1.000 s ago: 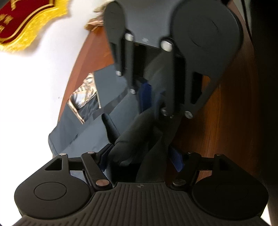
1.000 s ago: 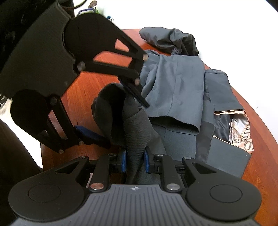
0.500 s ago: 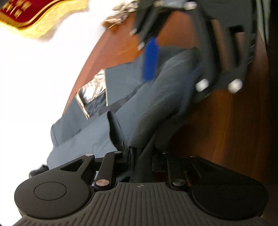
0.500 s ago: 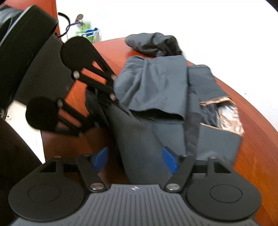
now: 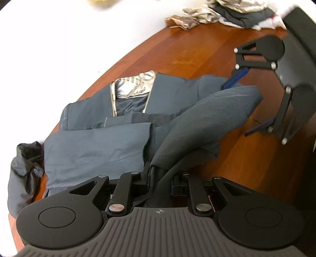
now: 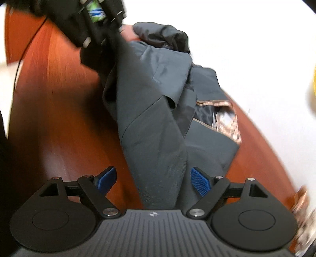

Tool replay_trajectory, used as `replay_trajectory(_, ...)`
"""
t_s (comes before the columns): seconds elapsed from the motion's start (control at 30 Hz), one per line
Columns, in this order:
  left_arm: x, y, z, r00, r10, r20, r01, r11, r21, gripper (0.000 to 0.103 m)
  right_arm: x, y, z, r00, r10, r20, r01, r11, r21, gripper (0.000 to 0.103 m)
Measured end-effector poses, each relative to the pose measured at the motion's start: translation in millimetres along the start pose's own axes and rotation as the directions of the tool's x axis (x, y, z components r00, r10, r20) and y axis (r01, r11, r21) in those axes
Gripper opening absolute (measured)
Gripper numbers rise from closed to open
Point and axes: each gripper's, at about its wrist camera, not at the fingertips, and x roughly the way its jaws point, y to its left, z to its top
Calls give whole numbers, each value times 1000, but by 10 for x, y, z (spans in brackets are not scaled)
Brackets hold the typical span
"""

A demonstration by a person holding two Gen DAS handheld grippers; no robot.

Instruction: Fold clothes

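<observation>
A dark grey garment [image 5: 102,142] with a gold patterned lining [image 5: 136,85] lies on the round wooden table [image 5: 197,55]. My left gripper [image 5: 159,178] is shut on a grey fold of it [image 5: 207,122], which rises from the heap. My right gripper [image 5: 254,102] is open beside the far end of that fold. In the right wrist view the right gripper [image 6: 152,181] is open, its blue pads [image 6: 199,182] either side of the grey garment strip [image 6: 154,138], not pinching it. The left gripper [image 6: 98,25] holds the strip's far end.
A second dark bundle [image 5: 23,168] sits at the garment's left end, also in the right wrist view [image 6: 164,35]. Crumpled patterned and grey clothes [image 5: 217,11] lie at the table's far edge. Bare wood [image 6: 55,118] lies left of the strip.
My right gripper opened and let go of the fold, then drew away. My left gripper closed on the fold and pulled back, stretching it out between the two grippers.
</observation>
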Motion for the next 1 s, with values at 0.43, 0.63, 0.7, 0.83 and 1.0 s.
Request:
replay_trajectory(0.43, -31, 121, -37, 1000, 0, -12, -1, 997, -83, 19, 314, -204, -4, 1000, -12, 0, 11, 939, -345, 55)
replay_trajectory(0.63, -89, 66, -210, 998, -65, 8, 65, 994, -89, 15, 162, -376, 110, 992, 101, -73, -119, 939, -322, 14)
replay_trajectory(0.7, -123, 91, -274, 996, -91, 18, 93, 990, -106, 15, 31, -393, 139, 990, 119, -79, -138, 942, -306, 13)
replay_trajectory(0.83, -249, 140, -411, 985, -164, 45, 170, 971, -170, 14, -216, -408, 218, 985, 152, -85, -170, 948, -269, 13)
replay_trajectory(1.0, -420, 152, -498, 961, -269, 71, 278, 929, -243, 14, -562, -357, 210, 970, 208, -129, -233, 948, -218, 13)
